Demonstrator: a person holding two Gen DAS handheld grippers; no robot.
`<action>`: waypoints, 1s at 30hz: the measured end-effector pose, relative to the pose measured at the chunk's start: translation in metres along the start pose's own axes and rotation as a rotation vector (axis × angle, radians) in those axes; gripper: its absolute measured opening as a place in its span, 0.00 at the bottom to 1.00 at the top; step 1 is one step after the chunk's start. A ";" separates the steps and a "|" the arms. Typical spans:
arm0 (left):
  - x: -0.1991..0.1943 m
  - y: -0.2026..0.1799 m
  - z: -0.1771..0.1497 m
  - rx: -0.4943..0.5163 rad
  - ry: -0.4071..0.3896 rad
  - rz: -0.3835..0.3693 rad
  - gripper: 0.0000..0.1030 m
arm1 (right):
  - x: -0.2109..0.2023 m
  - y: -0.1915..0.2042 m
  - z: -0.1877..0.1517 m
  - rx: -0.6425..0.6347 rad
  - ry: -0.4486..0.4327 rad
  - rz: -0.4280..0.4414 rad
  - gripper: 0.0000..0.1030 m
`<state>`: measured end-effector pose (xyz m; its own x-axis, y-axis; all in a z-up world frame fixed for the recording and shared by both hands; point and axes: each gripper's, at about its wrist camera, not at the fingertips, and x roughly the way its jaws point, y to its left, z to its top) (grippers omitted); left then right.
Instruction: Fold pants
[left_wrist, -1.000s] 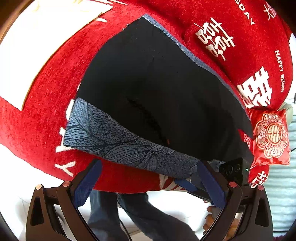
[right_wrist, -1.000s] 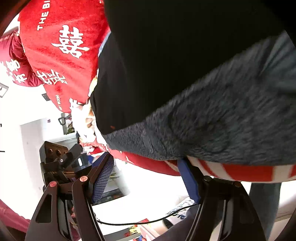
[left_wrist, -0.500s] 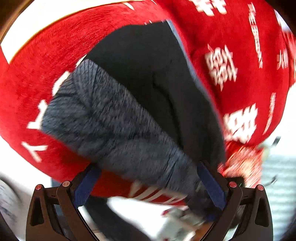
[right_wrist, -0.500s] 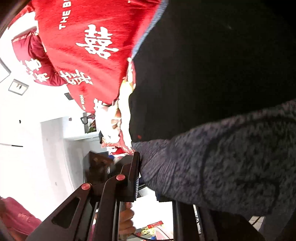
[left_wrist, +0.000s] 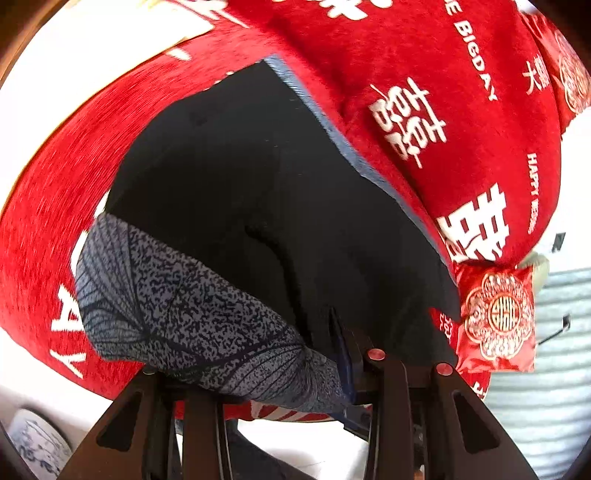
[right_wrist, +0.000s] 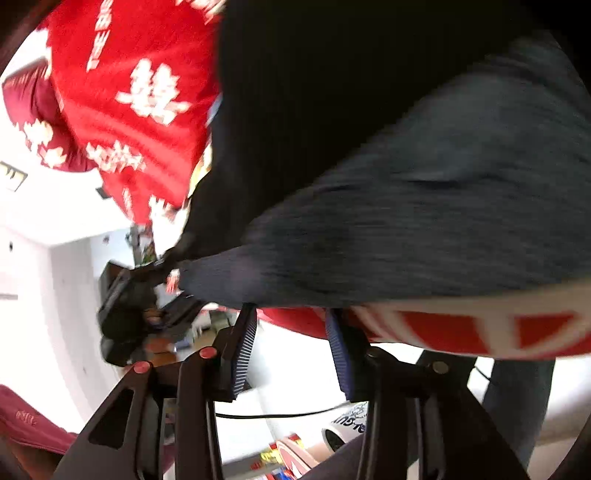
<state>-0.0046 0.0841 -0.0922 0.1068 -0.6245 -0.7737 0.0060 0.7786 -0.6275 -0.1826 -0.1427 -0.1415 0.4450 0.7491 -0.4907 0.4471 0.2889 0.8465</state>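
The left gripper (left_wrist: 295, 373) pinches the pants' patterned waistband (left_wrist: 184, 306), ready to fold. The right gripper (right_wrist: 291, 347), jaws just reopening, hangs empty below the red bedspread (right_wrist: 129, 92).

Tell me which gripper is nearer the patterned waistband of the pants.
Left. The left gripper is clamped on the waistband. The right gripper, jaws just opened, sits just below the band's edge, nothing between its pads.

Red cloth (left_wrist: 424, 66): "BIGDAY", "HAPPY WEDDING", white 囍 characters; red packet (left_wrist: 498, 314) gold emblem.
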 end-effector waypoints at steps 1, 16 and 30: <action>0.000 -0.002 0.002 0.006 0.008 0.006 0.36 | -0.006 -0.008 0.000 0.027 -0.026 0.019 0.42; -0.004 -0.029 -0.002 0.037 0.002 0.161 0.36 | -0.076 0.001 0.006 0.066 -0.198 0.078 0.06; 0.020 -0.094 0.123 0.153 -0.115 0.125 0.36 | -0.106 0.104 0.147 -0.228 -0.195 -0.113 0.06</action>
<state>0.1187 0.0060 -0.0377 0.2286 -0.5182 -0.8241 0.1357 0.8552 -0.5002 -0.0689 -0.2797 -0.0322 0.5529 0.5823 -0.5960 0.3264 0.5068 0.7979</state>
